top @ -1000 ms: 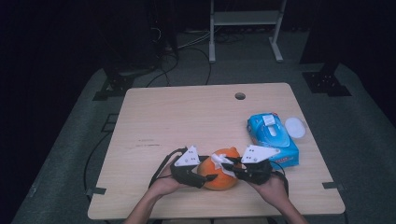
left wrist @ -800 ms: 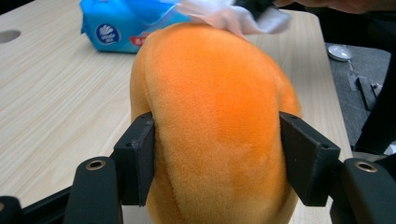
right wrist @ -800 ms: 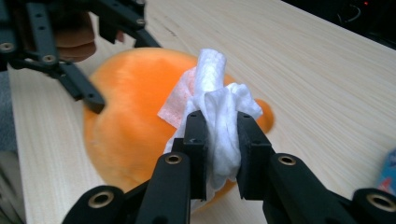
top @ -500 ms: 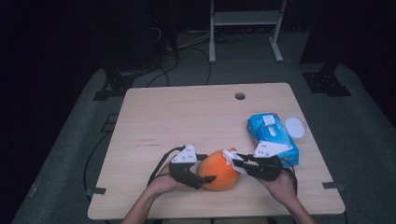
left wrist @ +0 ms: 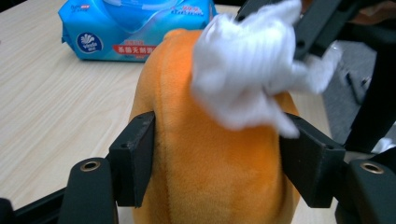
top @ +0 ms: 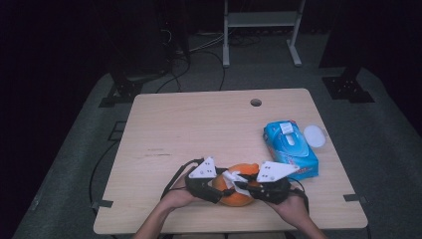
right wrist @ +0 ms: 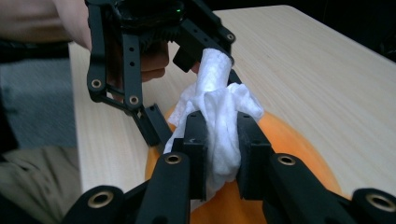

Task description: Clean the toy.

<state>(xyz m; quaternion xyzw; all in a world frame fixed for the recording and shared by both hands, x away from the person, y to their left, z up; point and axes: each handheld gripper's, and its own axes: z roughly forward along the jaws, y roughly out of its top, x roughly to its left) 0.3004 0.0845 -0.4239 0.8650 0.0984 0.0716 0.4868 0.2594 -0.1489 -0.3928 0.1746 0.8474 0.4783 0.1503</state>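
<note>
A: What is the left gripper [left wrist: 219,158] holding?

B: A round, soft orange plush toy [left wrist: 205,168]. The black jaws press on its two sides. They have just been closing in on it, and the fuzzy cloth sits snug between them. The toy rests at the near edge of the pale wooden table [top: 199,124], between the two hands.

A: And the right gripper [right wrist: 223,140]?

B: It pinches a crumpled white wet wipe [right wrist: 219,116] and holds it against the top of the toy. The wipe looks thin and floppy, all bunched up.

A: Is the toy hard to hold?

B: I think it is light and squashy. It will not break. But it may give way and roll if you squeeze only a little, so holding it around the fat middle seems best. The fur looks fuzzy, not slippery.

A: What is the blue thing?

B: A shiny blue plastic pack of wipes [top: 290,148]. It lies just beside the right hand, and a small white round lid [top: 314,135] lies beside the pack
</note>
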